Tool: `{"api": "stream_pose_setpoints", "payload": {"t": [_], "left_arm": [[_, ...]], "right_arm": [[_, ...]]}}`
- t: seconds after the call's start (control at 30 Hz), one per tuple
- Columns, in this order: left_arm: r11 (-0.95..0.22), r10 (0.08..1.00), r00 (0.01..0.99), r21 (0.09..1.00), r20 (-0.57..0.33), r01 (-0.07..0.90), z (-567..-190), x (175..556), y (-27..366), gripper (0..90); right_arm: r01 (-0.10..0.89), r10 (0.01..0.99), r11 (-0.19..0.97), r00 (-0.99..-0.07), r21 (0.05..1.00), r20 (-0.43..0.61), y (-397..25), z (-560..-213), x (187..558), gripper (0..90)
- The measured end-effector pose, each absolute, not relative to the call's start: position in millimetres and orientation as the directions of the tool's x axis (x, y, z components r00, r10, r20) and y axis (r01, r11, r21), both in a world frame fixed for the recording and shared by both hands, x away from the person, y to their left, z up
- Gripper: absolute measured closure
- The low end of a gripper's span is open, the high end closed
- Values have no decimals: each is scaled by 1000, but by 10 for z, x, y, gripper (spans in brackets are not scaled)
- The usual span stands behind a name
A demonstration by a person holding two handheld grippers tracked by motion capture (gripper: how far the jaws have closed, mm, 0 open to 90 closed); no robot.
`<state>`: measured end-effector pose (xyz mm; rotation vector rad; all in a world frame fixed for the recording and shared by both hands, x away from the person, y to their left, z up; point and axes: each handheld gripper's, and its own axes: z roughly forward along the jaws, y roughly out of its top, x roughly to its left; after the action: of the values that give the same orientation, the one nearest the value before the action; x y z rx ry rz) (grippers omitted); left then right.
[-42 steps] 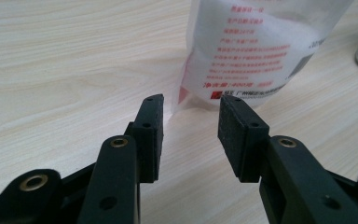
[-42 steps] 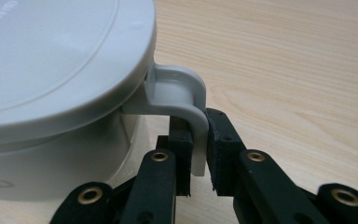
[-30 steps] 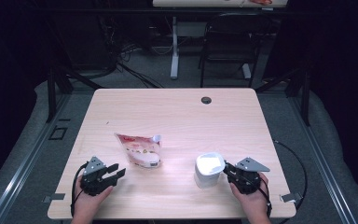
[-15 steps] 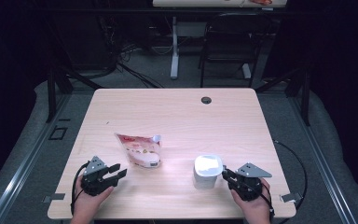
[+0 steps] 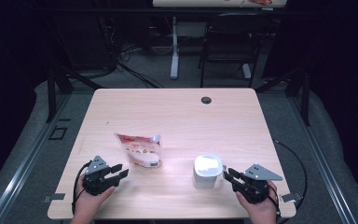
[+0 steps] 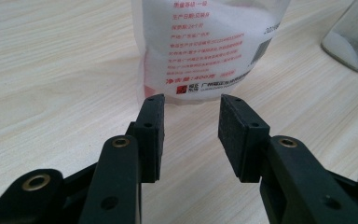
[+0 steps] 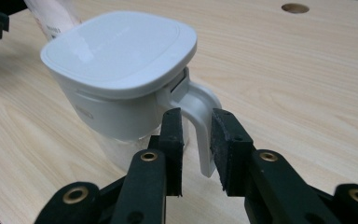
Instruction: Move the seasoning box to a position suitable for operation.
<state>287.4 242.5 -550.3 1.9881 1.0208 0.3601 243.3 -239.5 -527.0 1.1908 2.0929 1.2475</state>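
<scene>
At near right, right gripper [image 7: 196, 122] has backed slightly off, jaws apart astride jar [image 7: 121, 74] handle [image 7: 200, 109], ungrasped; left gripper [image 6: 191, 112] waits parted before pouch [image 6: 205, 42].

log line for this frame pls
left tool: open, just short of pouch base | right tool: open, jaws either side of container handle, not clamped | table

- My left hand [image 5: 89, 201] comes in from the bottom edge and holds the black two-jaw left gripper [image 5: 118, 171] low over the table, jaws parted with a clear gap between the pads [image 6: 151, 135].
- My right hand [image 5: 257, 207] holds the black two-jaw right gripper [image 5: 226, 174], its jaws apart and pointing left, its grey three-cornered plate on top.
</scene>
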Motion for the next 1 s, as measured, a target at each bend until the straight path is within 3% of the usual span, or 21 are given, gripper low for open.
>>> {"api": "stream_pose_setpoints", "payload": {"t": [0.13, 0.2, 0.43, 0.57, 0.87, 1.0], "left_arm": [[-307, 773, 624, 795, -112, 523, -5499, 2868, 2423, 611], [-309, 774, 624, 795, -108, 522, -5497, 2867, 2421, 602], [-316, 778, 620, 792, -98, 522, -5499, 2877, 2424, 593], [-311, 778, 619, 793, -104, 525, -5500, 2882, 2431, 593], [-311, 781, 616, 790, -104, 528, -5505, 2876, 2454, 589], [-310, 781, 615, 790, -105, 529, -5511, 2881, 2453, 590]], "right_arm": [[453, 843, 229, -535, 862, 58, -2408, -5228, 2462, 721], [498, 844, 247, -532, 831, 68, -2420, -5191, 2542, 707], [462, 846, 277, -533, 842, 15, -2357, -4922, 2669, 699], [470, 842, 239, -537, 850, 60, -2287, -4833, 2762, 766], [461, 834, 260, -550, 849, 44, -2161, -4711, 2813, 892], [469, 832, 257, -552, 845, 54, -2191, -4711, 2774, 900]]}}
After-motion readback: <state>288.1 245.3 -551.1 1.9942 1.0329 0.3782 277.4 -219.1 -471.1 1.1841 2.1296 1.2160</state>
